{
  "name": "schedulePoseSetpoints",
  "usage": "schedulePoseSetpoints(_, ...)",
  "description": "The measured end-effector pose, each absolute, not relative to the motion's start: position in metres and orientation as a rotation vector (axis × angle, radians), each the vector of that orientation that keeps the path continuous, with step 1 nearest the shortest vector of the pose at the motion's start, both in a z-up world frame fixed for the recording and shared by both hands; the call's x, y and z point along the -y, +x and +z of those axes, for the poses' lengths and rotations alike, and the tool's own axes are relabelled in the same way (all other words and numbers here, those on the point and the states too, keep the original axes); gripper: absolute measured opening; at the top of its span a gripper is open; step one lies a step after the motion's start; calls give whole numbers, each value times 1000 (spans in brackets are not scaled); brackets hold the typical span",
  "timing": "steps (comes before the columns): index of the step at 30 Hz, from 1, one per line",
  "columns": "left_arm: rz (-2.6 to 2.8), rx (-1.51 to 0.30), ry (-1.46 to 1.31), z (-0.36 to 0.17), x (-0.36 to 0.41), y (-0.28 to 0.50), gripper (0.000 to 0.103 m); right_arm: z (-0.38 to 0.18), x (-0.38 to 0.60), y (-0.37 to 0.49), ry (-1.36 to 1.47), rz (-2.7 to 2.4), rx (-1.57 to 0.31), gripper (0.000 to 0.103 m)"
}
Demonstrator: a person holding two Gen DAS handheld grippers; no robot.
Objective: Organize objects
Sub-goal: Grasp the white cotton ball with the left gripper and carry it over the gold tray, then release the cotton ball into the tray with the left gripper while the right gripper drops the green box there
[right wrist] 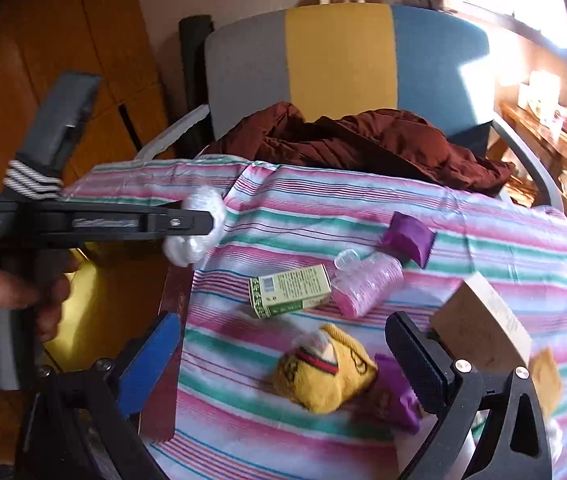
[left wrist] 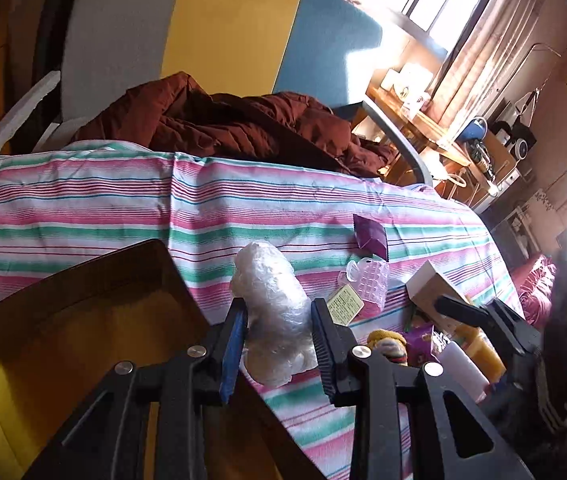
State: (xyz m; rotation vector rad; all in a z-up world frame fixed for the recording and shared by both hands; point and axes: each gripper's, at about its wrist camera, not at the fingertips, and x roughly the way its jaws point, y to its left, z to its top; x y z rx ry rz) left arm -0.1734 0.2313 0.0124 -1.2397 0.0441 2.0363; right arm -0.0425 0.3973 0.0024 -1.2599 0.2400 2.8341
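Left hand-held gripper (left wrist: pixel 279 320): black frame, one blue pad, clamped on a crinkled clear plastic-wrapped bundle (left wrist: pixel 273 312); the bundle hangs between the pads above the near edge of the bench, beside the tray. Right hand-held gripper (right wrist: pixel 283 354): same build, jaws wide apart and empty, poised over the clutter.

Items, largest first:
- Bench, covered by a pink, green and white striped cloth (left wrist: pixel 83 208); carries all loose goods.
- Chair with grey, yellow and blue panelled back (right wrist: pixel 339 60), behind the bench; a rumpled dark red-brown quilted garment (right wrist: pixel 363 140) lies on its seat.
- Brown-rimmed tray with yellow base (left wrist: pixel 83 320), at the bench's left edge; no goods visible in it.
- Tan cardboard box with white face (right wrist: pixel 479 328), tilted, just beside the right pad.
- Yellow knitted sock with red-and-green band (right wrist: pixel 323 372), lying between the right jaws' line of reach.
- Pink translucent bumpy plastic case (right wrist: pixel 367 284), touching the next entry.
- Small green-and-cream printed carton (right wrist: pixel 289 290), on its side.
- Purple foil sachet (right wrist: pixel 407 236), farthest back.

Step in hand, by judgement: carrying the wrapped bundle toward the tray. Next move likely calls for lowering it over the tray's yellow base and parting the pads; the soft wrap may cling or deform. The right tool seems placed to take the sock.
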Motion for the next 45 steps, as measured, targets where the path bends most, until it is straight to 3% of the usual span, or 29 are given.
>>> schedulePoseSetpoints(9, 2144, 63, -1289, 8, -133, -154, 32, -57, -396, -135, -1596, 2736, -18, 102)
schedulePoseSetpoints(11, 2171, 94, -1314, 4, -112, -152, 32, -68, -399, -143, -1652, 2705, -11, 91)
schedulePoseSetpoints(12, 2185, 120, -1335, -1, -101, -151, 32, -71, -398, -144, -1668, 2702, 0, 71)
schedulePoseSetpoints(17, 2247, 157, -1395, -19, -64, -149, 32, -61, -393, -133, -1637, 2730, 3, 72)
schedulePoseSetpoints(24, 2448, 70, -1358, -17, -39, -177, 34, 5, -368, -120, -1425, 2862, -29, 72)
schedulePoseSetpoints(26, 2493, 31, -1315, -12, -35, -185, 43, 21, -347, -120, -1405, 2926, -25, 72)
schedulePoseSetpoints(28, 2565, -22, -1338, -9, -30, -191, 46, 27, -317, -121, -1412, 2980, 8, 72)
schedulePoseSetpoints(30, 2556, 33, -1343, -6, -21, -188, 49, 26, -288, -126, -1451, 3011, 14, 72)
schedulePoseSetpoints(32, 2565, 40, -1329, -3, -15, -181, 59, 21, -261, -134, -1472, 3017, 47, 72)
schedulePoseSetpoints(36, 2567, 117, -1315, 2, 7, -159, 59, 19, -220, -151, -1434, 3025, 15, 74)
schedulePoseSetpoints(38, 2575, 133, -1302, 4, 15, -146, 59, 24, -209, -156, -1373, 3027, -16, 79)
schedulePoseSetpoints(40, 2587, 151, -1280, 7, 24, -131, 59, 30, -203, -154, -1316, 3024, -20, 101)
schedulePoseSetpoints(45, 2647, 153, -1232, 9, 40, -102, 59, 36, -198, -129, -1286, 3025, 30, 103)
